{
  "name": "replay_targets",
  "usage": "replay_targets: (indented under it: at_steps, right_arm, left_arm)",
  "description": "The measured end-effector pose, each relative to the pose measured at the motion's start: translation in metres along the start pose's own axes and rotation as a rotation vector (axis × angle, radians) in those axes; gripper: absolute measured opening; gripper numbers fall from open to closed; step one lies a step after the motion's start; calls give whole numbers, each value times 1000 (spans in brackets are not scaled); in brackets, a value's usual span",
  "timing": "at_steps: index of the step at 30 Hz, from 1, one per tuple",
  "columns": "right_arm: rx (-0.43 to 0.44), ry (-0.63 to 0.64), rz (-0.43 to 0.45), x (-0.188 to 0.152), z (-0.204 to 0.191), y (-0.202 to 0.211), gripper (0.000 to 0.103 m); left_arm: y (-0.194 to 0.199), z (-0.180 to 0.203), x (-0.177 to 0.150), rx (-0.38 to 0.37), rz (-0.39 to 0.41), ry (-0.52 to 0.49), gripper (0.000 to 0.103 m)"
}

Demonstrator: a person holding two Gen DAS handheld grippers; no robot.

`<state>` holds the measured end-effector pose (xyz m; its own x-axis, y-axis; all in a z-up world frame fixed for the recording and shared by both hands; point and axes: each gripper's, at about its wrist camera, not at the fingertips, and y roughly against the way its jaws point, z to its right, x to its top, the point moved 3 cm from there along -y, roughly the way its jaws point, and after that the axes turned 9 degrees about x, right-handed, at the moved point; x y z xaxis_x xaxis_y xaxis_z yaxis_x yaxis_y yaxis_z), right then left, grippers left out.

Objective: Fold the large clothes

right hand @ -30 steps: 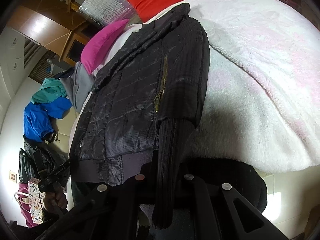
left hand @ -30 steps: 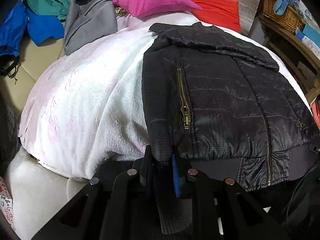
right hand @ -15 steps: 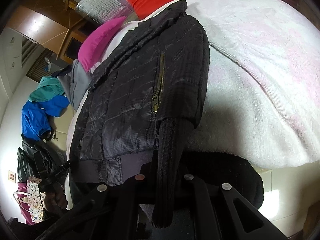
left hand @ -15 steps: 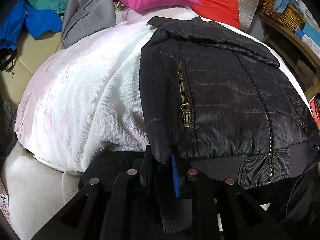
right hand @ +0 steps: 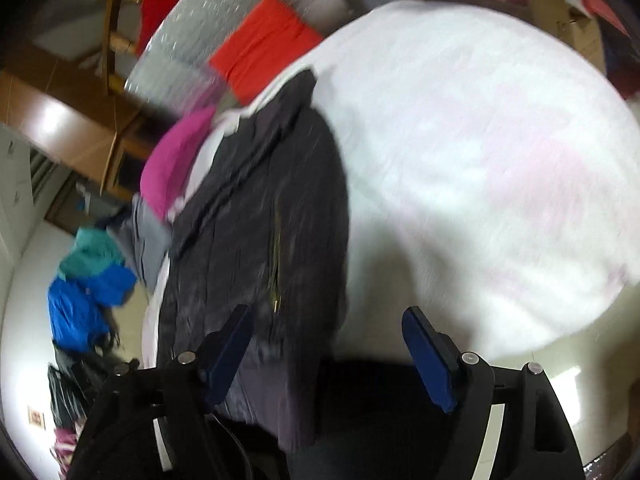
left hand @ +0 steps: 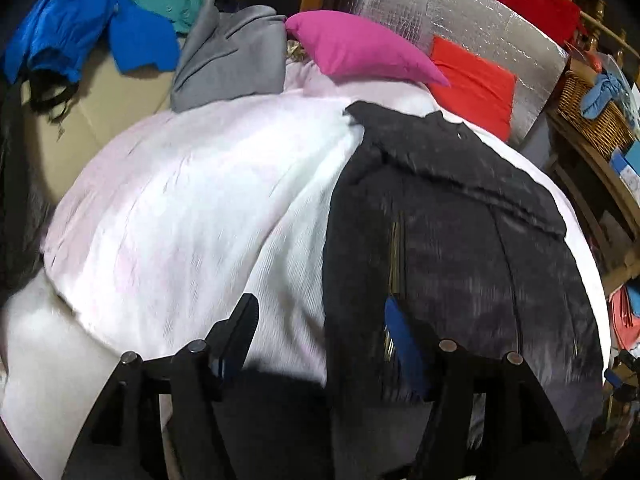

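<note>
Jacket: the black quilted jacket (left hand: 460, 248) lies flat on the white blanket (left hand: 192, 216) of the bed, hem hanging over the near edge.
Left gripper (left hand: 320, 332): fingers have just been opening and stand wide; the jacket's edge sits between them, unpinched.
Right gripper (right hand: 328, 344): fingers have likewise just sprung wide, off the cloth (both views are motion-blurred).
Beyond: pink pillow (left hand: 360, 48) and red cushion (left hand: 476, 88) at the bed's head.

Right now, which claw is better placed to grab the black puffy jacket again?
Probably the left claw: the black quilted jacket lies by its blue pad, its edge between the open jaws. The right claw, also just opened, straddles jacket edge and white blanket.
</note>
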<state>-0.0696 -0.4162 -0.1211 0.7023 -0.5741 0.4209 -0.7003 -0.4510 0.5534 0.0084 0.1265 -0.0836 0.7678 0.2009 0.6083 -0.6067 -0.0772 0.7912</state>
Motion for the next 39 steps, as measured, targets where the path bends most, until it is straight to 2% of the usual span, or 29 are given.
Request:
replay_targets:
  at_steps: [3,5,7,9,11,14,16,17,18,19,21,23,24,25,27,28,29,30,32,33,34,35,37,39]
  right_arm:
    - [-3,37,17,37,-11,-19,80]
    - [16,86,9,72,-25,-44,80]
    - [20,110,21,109,-36,-70,80]
    - [40,119,9,140,-43,-98,80]
    - [25,134,-6,171,-47,-129,80]
    - [28,119,-34,201,-46,-175,80]
    - [31,109,-57,209,-44,-200,80]
    - [27,108,-91,210,-43,-218,76]
    - [-17,141,-126,208,-40,-229,66]
    - [-93,177,-167,203,-39,-241,33]
    - [-97,192,-156,198,-40,-242,30]
    - [-97,177,-130,201,-39,-235,28]
    - [-96,174,-121,201,-40,-233,28]
    - [-73,171,-103,206,-42,-229,33]
    - [-27,155,-56,216,-46,-223,50]
    - [-17,144,-28,221,-48,-220,72]
    - [-10,130,29,232,-49,-219,82]
    - [-15,125,41,239,-48,-223,82]
    - [-25,61,13,259,-37,-248,82]
    - [-32,38,-17,264,-30,-263,80]
    - [-53,42,-60,268,-26,-279,42]
    - [-98,65,-102,268,-27,-293,11]
    - [-158,129,-102,266,-37,-300,11]
    - [-201,175,-64,262,-49,-289,19]
  left_arm:
    - [-12,37,31,-23,23,-27,67]
    - [-19,84,60,-64,80,-94,67]
    - [-29,120,81,-72,108,-148,67]
    - [-46,162,100,-99,121,-201,67]
    - [-65,198,115,-109,128,-242,67]
    - [-94,230,128,-105,122,-281,67]
    - [-118,252,134,-88,116,-305,67]
    - [-130,260,134,-74,107,-313,67]
    - [-138,265,133,-63,95,-323,67]
    - [-152,270,130,-39,69,-342,67]
    - [-180,277,125,3,10,-384,62]
    - [-189,280,118,16,25,-419,61]
    - [-186,281,119,22,34,-421,61]
    - [-182,281,121,15,36,-410,61]
    - [-168,283,127,-55,47,-354,61]
    - [-164,285,129,-74,54,-343,62]
    - [-163,289,130,-80,59,-345,62]
    - [-166,294,129,-71,58,-364,62]
    - [-187,308,120,-37,-3,-427,62]
    - [-196,311,115,-22,-12,-444,63]
    - [-199,312,113,-23,8,-446,63]
    - [-199,313,115,-30,3,-445,63]
    - [-197,308,120,-59,-38,-421,63]
    - [-190,298,128,-106,-52,-384,62]
